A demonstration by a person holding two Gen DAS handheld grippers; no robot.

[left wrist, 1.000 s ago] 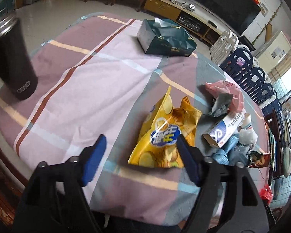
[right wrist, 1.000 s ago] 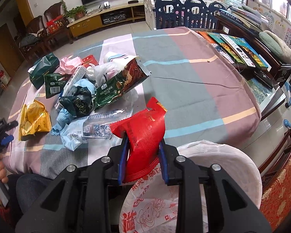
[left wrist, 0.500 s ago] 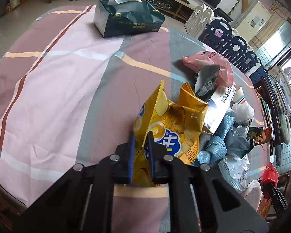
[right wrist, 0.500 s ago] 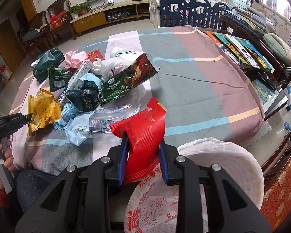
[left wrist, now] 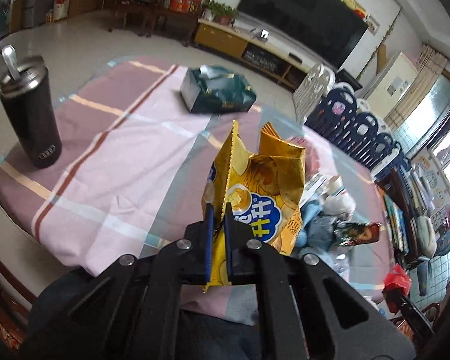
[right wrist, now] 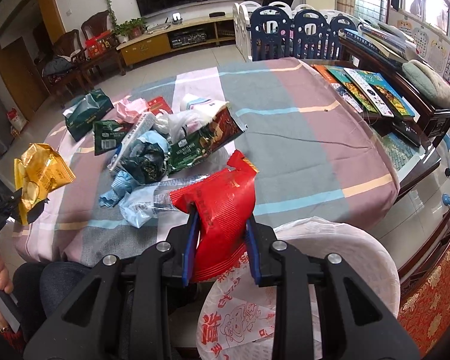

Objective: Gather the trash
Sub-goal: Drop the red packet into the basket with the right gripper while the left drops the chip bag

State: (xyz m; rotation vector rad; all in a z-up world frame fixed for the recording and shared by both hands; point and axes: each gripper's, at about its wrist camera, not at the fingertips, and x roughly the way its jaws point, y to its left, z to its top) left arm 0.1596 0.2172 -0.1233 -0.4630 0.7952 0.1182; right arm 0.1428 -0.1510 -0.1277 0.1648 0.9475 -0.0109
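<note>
Above the table's near edge, left gripper (left wrist: 218,207) clamps crinkled yellow foil chip bag (left wrist: 264,186), lower end hidden; right gripper (right wrist: 220,219) pinches red plastic wrapper (right wrist: 222,207), base cut off.

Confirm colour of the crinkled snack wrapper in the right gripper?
Red crinkled snack wrapper, clearest in the right wrist view.

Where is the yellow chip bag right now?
The yellow chip bag is pinched in the left gripper, lifted off the table. In the right wrist view it hangs at the far left, beside the trash pile.
</note>
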